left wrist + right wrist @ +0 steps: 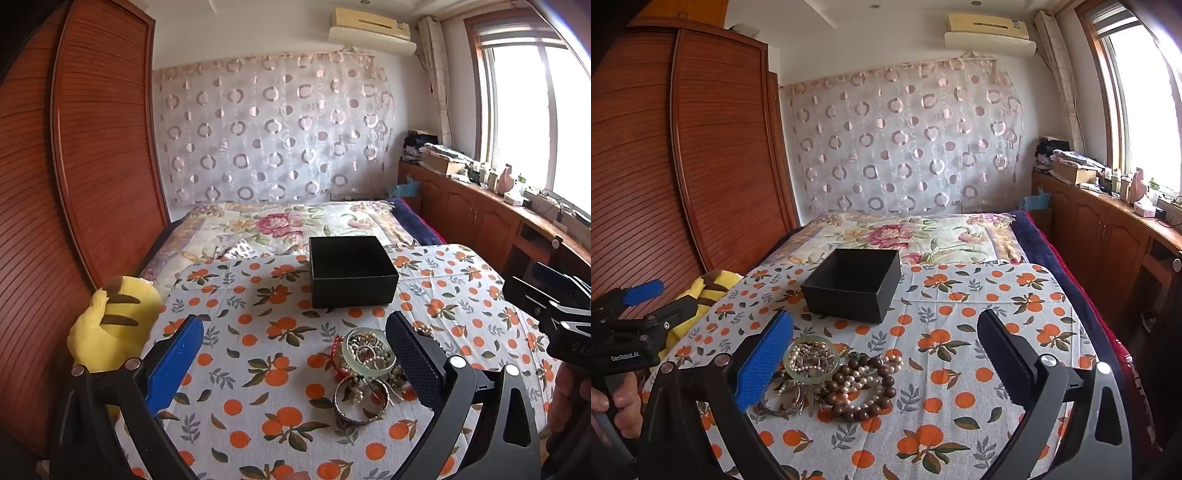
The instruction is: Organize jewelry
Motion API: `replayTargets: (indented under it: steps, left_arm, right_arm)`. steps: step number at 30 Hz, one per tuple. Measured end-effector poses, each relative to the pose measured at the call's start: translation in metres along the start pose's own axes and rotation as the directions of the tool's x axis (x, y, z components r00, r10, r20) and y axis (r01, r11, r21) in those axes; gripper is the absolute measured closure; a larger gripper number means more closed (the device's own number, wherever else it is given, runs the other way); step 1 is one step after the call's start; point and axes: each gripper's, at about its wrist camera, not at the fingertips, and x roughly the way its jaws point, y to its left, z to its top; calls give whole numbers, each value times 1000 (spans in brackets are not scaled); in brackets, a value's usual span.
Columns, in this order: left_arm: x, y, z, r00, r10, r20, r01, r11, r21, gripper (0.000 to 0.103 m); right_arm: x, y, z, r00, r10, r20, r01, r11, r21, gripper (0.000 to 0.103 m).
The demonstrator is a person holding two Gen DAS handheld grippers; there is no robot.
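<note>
Here, on the orange-print cloth (979, 295): tangled jewelry pile (831, 373) of pearl strands, brown bead bracelet (860, 391), jade bangle (365, 354), silver bangle (360, 402). Just behind, apart: open black box (351, 273); yellow plush (110, 328) at the left edge. Above, holding nothing: left gripper (295, 358) and right gripper (886, 358), both spread wide.

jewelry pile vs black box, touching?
Apart. The right wrist view shows bare orange-print cloth between the black box and the jewelry pile; the left wrist view shows the same gap.

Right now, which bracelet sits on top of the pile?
The pale green bangle: a smooth glassy ring on top, unlike the brown bead bracelet and metal bangle lower down.
</note>
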Motion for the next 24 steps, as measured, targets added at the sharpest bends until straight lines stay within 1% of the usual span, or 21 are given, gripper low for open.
replayTargets:
  steps: [24]
  left_arm:
    - [0,0,0,1000,0,3,0,1000,1,8]
  right_arm:
    - [-2,2,1,1000,3,6,-3,1000,4,3]
